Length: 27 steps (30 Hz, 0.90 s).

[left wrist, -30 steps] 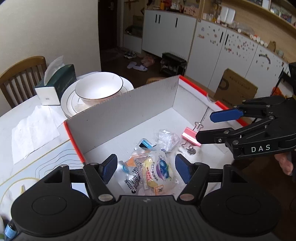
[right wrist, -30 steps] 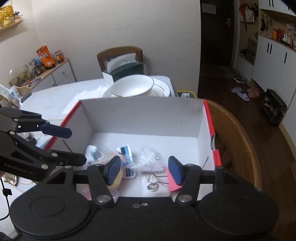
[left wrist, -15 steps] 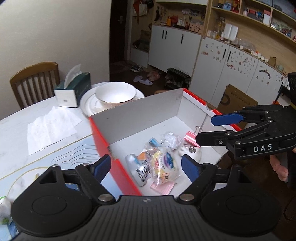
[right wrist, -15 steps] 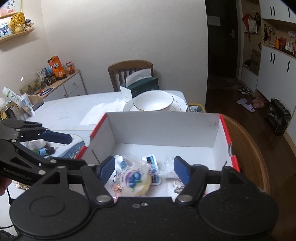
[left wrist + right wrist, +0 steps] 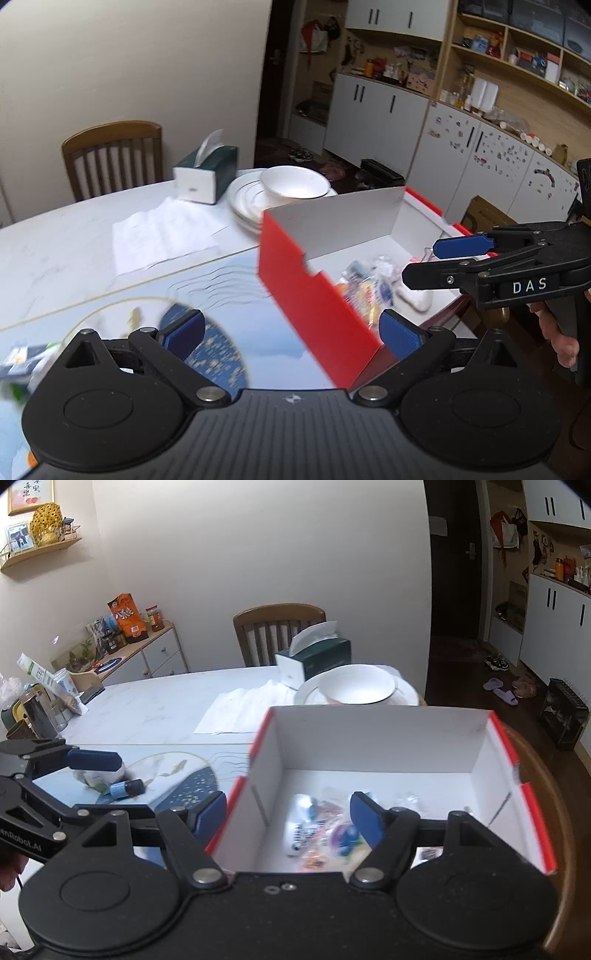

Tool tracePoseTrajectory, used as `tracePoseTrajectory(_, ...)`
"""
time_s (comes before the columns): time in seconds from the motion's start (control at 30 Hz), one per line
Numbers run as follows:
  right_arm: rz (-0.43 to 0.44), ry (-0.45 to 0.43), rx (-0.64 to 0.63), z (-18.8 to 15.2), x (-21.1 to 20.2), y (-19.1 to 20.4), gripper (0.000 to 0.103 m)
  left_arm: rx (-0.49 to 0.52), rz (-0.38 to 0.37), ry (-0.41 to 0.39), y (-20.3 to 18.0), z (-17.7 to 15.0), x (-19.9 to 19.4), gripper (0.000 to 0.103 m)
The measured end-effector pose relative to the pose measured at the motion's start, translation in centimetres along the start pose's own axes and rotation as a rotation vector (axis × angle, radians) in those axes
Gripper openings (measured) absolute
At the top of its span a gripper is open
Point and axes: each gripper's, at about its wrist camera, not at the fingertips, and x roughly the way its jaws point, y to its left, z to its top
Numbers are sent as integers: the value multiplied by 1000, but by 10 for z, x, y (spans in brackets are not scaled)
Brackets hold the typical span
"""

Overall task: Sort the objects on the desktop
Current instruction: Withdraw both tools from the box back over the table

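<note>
Both tongs empty, box half filled

The left tongs (image 5: pixel 291 332) and right tongs (image 5: pixel 288 812) have just been opening, nothing between them. Packets (image 5: pixel 325 827) lie in the red box (image 5: pixel 314 306); a small bottle (image 5: pixel 127 788) waits at ten o'clock on the tabletop (image 5: pixel 155 709). A hasty sideways reach could knock the box wall.

You've got a wooden chair (image 5: pixel 279 627) at the far side of the worktop (image 5: pixel 166 705), and a green tissue box (image 5: pixel 314 661) just in front of it. Right beside that sits a white bowl (image 5: pixel 356 688) on stacked plates (image 5: pixel 247 206), with a flat paper sheet (image 5: pixel 162 234) to its left.
</note>
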Motion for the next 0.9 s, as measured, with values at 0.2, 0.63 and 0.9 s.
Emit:
tracePoseTrajectory(0.2, 14, 14, -19, -5, 9, 39, 75, -15, 24, 1, 32, -20, -20, 101)
tracePoseTrajectory(0.63, 35, 16, -63, -19, 24, 122, 75, -51, 100, -4, 102, -60, -58, 101)
tracePoseTrajectory(0.9, 51, 24, -89, -34, 36, 175, 75, -64, 154, 20, 145, -86, -74, 101)
